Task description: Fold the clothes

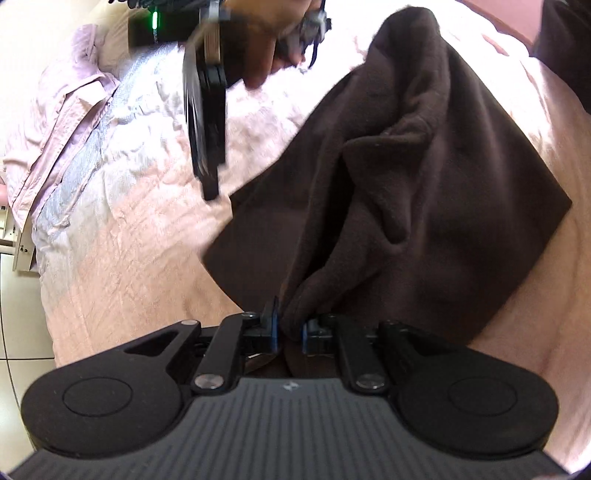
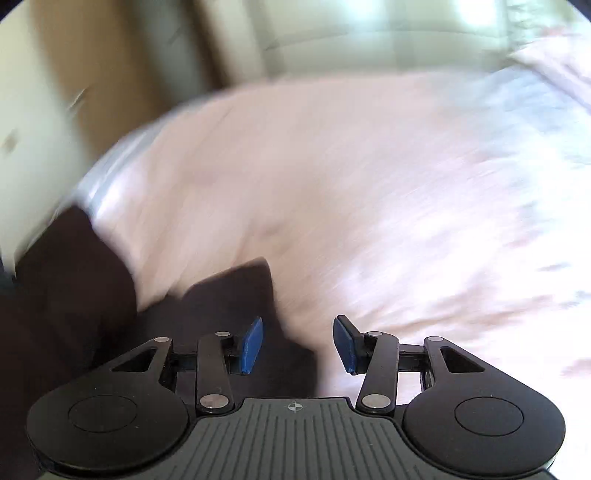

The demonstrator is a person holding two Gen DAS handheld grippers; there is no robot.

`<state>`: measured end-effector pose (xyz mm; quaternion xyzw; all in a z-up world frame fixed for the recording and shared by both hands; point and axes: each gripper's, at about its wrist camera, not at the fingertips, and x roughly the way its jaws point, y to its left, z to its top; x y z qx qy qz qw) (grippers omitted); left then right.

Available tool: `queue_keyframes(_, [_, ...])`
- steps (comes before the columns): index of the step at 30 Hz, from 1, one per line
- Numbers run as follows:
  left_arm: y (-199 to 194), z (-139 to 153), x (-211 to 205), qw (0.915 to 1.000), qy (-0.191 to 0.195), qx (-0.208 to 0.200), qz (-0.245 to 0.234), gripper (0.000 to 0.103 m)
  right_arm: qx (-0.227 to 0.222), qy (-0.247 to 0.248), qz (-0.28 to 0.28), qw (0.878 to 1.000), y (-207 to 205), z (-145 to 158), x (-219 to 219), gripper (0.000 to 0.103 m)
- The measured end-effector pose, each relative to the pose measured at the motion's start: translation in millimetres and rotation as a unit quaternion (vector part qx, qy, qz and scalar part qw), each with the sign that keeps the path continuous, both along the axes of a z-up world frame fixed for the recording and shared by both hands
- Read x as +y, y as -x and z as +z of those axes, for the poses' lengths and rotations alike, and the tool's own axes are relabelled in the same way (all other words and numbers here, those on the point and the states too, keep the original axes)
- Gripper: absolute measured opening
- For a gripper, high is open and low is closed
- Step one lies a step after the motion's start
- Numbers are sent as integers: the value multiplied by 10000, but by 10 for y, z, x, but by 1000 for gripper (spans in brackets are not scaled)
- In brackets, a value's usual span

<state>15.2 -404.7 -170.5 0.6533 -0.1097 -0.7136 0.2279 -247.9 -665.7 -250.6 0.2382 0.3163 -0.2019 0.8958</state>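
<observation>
1. Right now my left tongs (image 1: 290, 328) are pinching a bunched fold of the dark brown garment (image 1: 424, 192); the blue pads are pressed close with the cloth squeezed between them.
2. From that pinch the garment spreads up and away across the pink bedspread (image 1: 129, 229), creased and ridged in the middle, with one flat corner lying out to the right.
3. In the left wrist view my right tongs (image 1: 210, 194) hang above the bedspread just left of the garment, seen edge-on and blurred, with a hand (image 1: 258, 48) wrapped around the grip at the top.
4. A green light (image 1: 154, 16) glows on that unit.
5. In the right wrist view my right tongs (image 2: 298, 345) stand spread and hold nothing; the blue pads (image 2: 252, 345) are apart and touch no cloth.
6. A brown corner of the garment (image 2: 236, 291) lies below the left pad, and more brown cloth fills the lower left of that view.
7. The right wrist view is heavily motion-blurred, so I cannot make out fine detail on the bedspread (image 2: 369, 184).
8. A lighter pink folded cloth (image 1: 62, 103) lies at the far left edge of the bed.
9. Pale floor tiles (image 1: 14, 295) show beyond the bed edge.
</observation>
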Motion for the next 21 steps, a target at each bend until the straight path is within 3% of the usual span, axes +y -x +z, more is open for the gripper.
queue_keyframes(6, [252, -225, -511, 9980, -218, -24, -586, 10, -110, -633, -1095, 9919, 1031, 141, 231, 47])
queue_keyframes(9, [348, -364, -677, 9941, -316, -150, -1027, 10, -176, -1315, -1654, 9773, 1459, 73, 606, 47])
queue_keyframes(12, [347, -391, -703, 9898, -407, -236, -1347, 9, -279, -1886, -1698, 9669, 1590, -99, 968, 47])
queue_keyframes(17, [220, -308, -641, 9883, -504, -203, -1423, 9, 324, -1462, -747, 9859, 1321, -276, 1202, 47])
queue_keyframes(18, [203, -285, -634, 9884, -513, -194, -1415, 9, 353, -1375, -743, 9871, 1315, -303, 1177, 39])
queue_keyframes(19, [200, -266, -627, 9886, -520, -180, -1400, 9, 244, -1268, -996, 9866, 1335, -330, 1088, 33])
queue_keyframes(21, [231, -257, -633, 9893, -533, -143, -1354, 9, -103, -1173, -1882, 9750, 1472, -324, 831, 29])
